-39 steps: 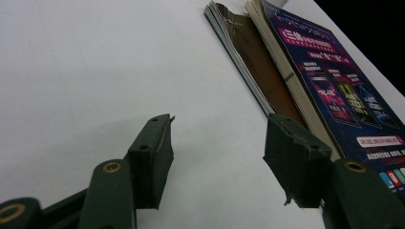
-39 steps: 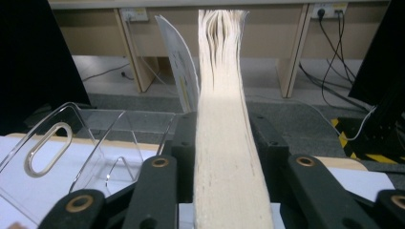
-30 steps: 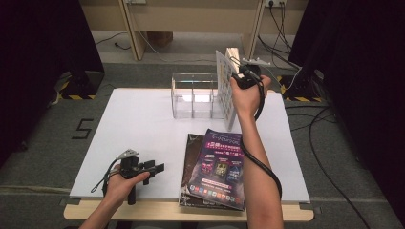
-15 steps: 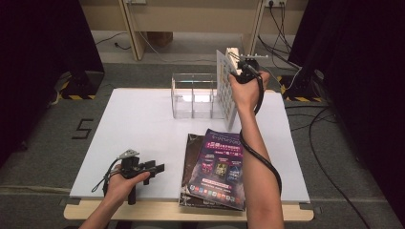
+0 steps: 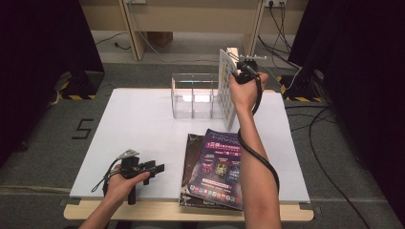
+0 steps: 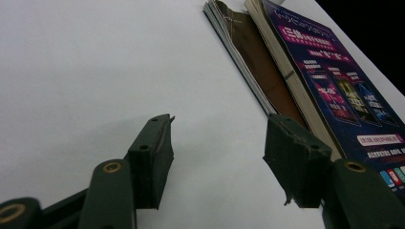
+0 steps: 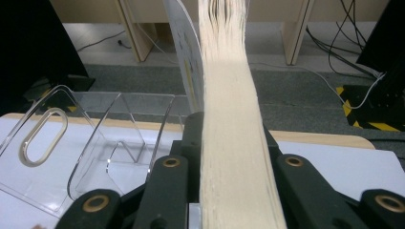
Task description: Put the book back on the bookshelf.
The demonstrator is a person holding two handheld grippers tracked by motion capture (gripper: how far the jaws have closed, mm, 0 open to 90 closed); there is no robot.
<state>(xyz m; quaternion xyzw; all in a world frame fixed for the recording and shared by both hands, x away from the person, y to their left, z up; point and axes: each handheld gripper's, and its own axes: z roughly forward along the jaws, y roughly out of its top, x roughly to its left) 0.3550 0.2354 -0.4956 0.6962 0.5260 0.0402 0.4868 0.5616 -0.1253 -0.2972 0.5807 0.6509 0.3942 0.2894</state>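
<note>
Pinching an upright book (image 7: 229, 143), jaws just closing, right gripper (image 5: 241, 71) is far right by clear rack (image 5: 193, 95); left gripper (image 6: 217, 157) spread, near-left; mag text (image 5: 217, 162) unreadable.

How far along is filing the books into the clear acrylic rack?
Done: nothing sits in the clear acrylic rack yet. In hand: the right gripper, whose jaws have just been closing, clamps a thick white-covered book upright at the rack's right end. Left: the purple-covered magazine and the brown booklet under it lie on the white table. The left gripper is open, idle.

The right gripper (image 7: 224, 157) jaws have just been closing on the book (image 7: 228, 119).
</note>
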